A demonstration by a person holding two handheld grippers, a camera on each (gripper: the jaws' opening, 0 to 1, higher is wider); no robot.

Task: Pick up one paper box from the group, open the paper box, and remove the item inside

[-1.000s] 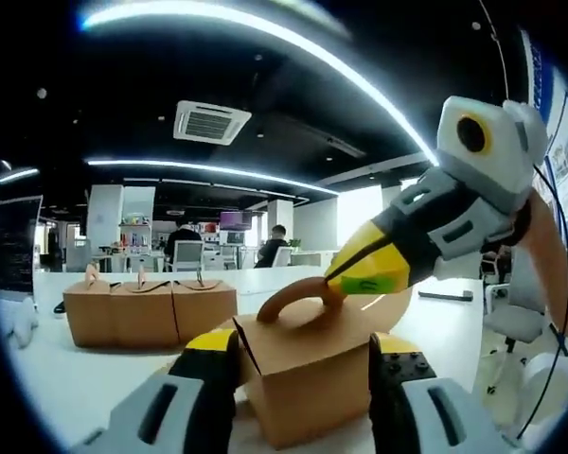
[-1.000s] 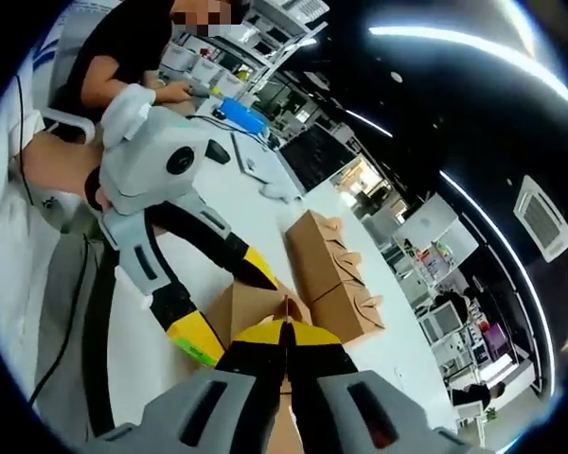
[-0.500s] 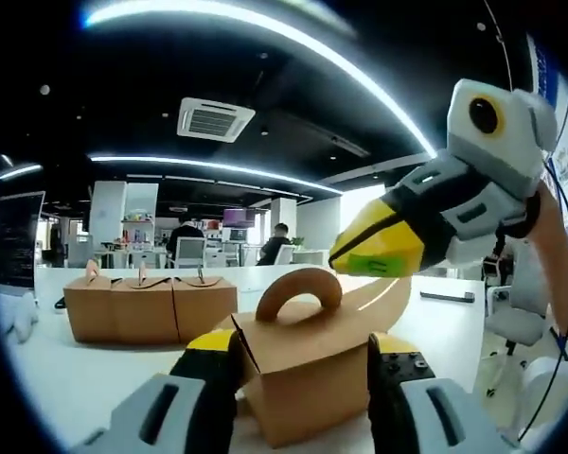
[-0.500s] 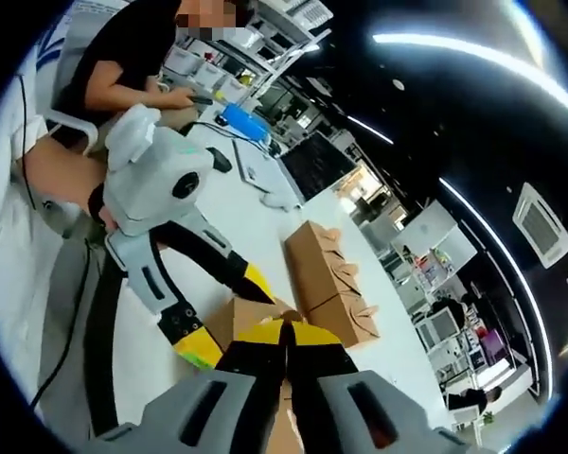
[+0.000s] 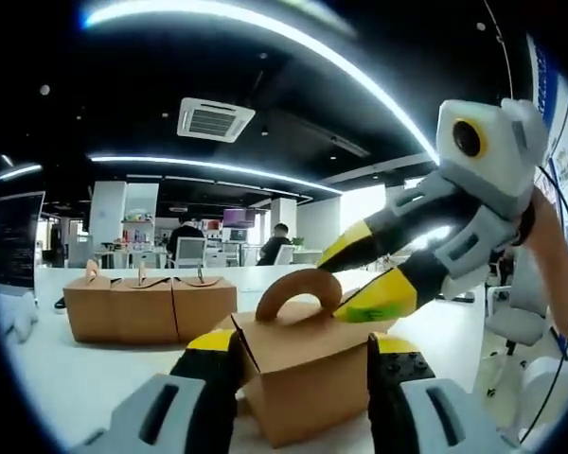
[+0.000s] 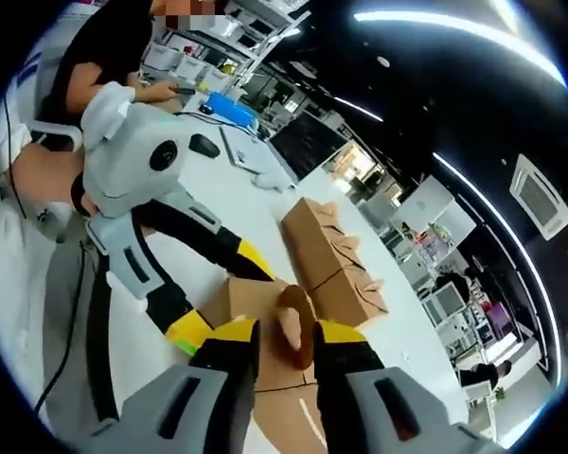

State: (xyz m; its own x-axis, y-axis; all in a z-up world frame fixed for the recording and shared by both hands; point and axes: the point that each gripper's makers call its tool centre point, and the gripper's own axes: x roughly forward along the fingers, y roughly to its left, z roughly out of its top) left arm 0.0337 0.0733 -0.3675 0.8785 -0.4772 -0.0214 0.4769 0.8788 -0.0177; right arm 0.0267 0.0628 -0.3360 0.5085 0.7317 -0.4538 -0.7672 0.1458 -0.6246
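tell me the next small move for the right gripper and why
Probably shut the right gripper on the arched handle and lift it. Its jaws stand open with the handle between them, while the left gripper clamps the paper box from both sides on the white table, so the top could be pulled open. Three more boxes sit apart behind.

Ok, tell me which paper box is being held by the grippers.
The lone box between the left gripper jaws, apart from the row of three; the open right gripper straddles its handle.
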